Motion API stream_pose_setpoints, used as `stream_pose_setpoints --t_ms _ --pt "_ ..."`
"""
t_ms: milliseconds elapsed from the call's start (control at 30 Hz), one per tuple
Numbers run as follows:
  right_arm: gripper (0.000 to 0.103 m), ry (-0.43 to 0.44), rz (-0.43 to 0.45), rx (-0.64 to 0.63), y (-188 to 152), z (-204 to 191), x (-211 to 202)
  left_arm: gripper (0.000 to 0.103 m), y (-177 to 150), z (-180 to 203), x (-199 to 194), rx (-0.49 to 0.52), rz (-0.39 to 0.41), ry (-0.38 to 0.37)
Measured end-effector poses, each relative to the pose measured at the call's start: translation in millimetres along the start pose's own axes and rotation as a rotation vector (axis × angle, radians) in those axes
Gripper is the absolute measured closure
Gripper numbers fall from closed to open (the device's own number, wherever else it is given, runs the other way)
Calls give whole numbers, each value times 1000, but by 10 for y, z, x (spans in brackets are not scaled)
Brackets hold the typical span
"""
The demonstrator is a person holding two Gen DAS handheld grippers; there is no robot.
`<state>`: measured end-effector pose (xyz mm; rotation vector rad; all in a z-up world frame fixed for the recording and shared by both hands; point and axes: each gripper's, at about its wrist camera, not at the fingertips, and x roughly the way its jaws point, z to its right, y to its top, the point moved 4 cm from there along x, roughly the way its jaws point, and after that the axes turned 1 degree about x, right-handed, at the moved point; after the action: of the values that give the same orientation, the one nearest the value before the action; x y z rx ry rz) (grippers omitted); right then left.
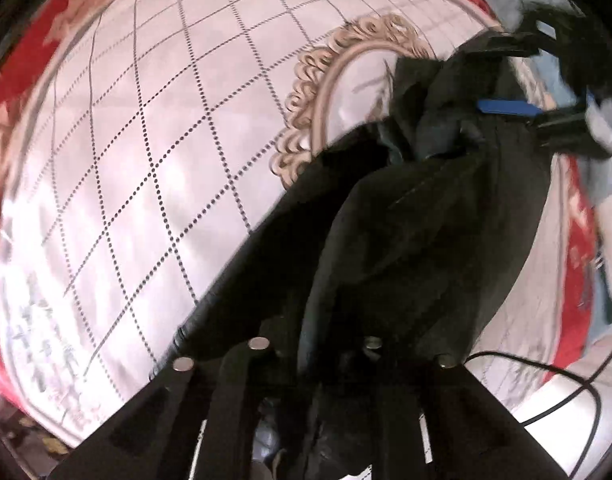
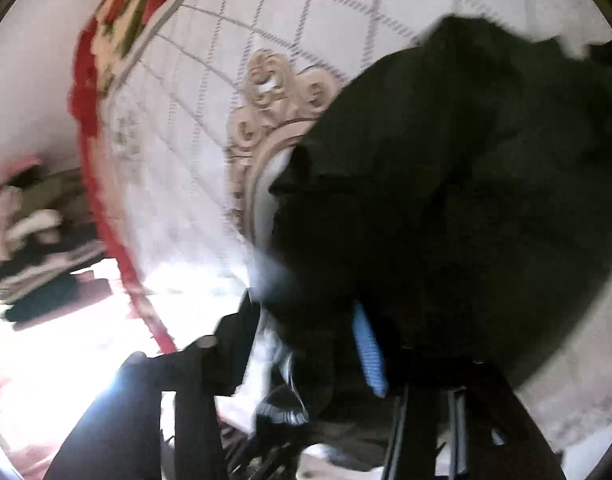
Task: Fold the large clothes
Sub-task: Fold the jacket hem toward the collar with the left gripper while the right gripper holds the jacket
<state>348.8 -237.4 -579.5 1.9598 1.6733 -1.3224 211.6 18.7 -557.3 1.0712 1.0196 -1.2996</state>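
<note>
- The surface is a pale rug (image 1: pixel 154 152) with a dotted lattice pattern, a beige scrollwork medallion (image 1: pixel 326 80) near its middle and a red floral border (image 1: pixel 10 80); whether it lies on the floor or on a bed is unclear.
- In the right wrist view, bright glare washes out the lower left, and a blurred pile of other clothes (image 2: pixel 38 248) lies beyond the red border.
- A thin black cable (image 1: pixel 562 392) loops at the lower right of the left wrist view.
- Both views are smeared, and the fabric hides most of each tool's fingers.
- The dark garment (image 1: pixel 406 232) hangs bunched over the medallion, stretched between the two tools.
- The left tool (image 1: pixel 318 344) has the cloth running up between its fingers; whether they press on it cannot be told.
- The right tool (image 1: pixel 518 76) stands with its fingers apart, a blue pad (image 1: pixel 506 106) showing, the garment's top edge draped between them; a grip cannot be told.
</note>
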Motion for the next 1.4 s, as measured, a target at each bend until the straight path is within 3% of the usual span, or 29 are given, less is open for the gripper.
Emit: stream_pose_setpoints --t_ms 33,100,133,167,200,300,400,467,567,700,767,833,900,967,1100,1267,1300,1400 --pt "50 114 -21 -17 7 -26 -15 77 3 -52 -27 -16 8 -10" --pt "45 210 -12 -48 -2 -26 -128 52 -12 -169 -123 -59 34 -40" --pt "44 212 15 -64 -17 6 -241 42 -34 -235 -180 -87 47 -48" --pt "44 180 57 -75 -31 69 -372 24 -56 -281 -220 -105 55 -43" --pt "44 119 98 -78 -51 156 -491 19 -74 -312 -261 -121 61 -41" --pt "45 -15 139 -66 -115 328 -577 18 -100 -346 -358 -178 66 -29" --pt "66 -40 102 -95 -116 273 -344 17 -18 -298 -415 -188 93 -20" --pt "68 -64 117 -131 -42 132 -111 17 90 -216 -402 -171 101 4" --pt "68 -174 149 -169 169 75 288 17 277 -33 -284 -152 105 14" --pt "68 -149 110 -198 197 25 210 17 497 334 -214 -118 121 -6" --pt "67 -52 92 -184 123 117 -36 17 586 518 -138 -98 123 4" --pt "48 -26 172 -145 29 351 -429 17 672 649 -26 -75 135 40" --pt "47 -96 295 -90 -74 762 -902 17 758 715 103 -60 156 70" --pt "46 -138 327 -41 -131 1127 -1110 17 815 699 227 -70 166 92" --pt "42 -140 311 52 39 1822 -1080 13 860 571 499 -134 112 70" --pt "37 39 340 27 372 1958 -848 9 868 534 526 -146 104 87" --pt "40 43 356 7 398 1927 -855 9 874 546 514 -141 106 99" --pt "74 -11 384 -31 361 1852 -843 9 900 577 491 -138 105 115"
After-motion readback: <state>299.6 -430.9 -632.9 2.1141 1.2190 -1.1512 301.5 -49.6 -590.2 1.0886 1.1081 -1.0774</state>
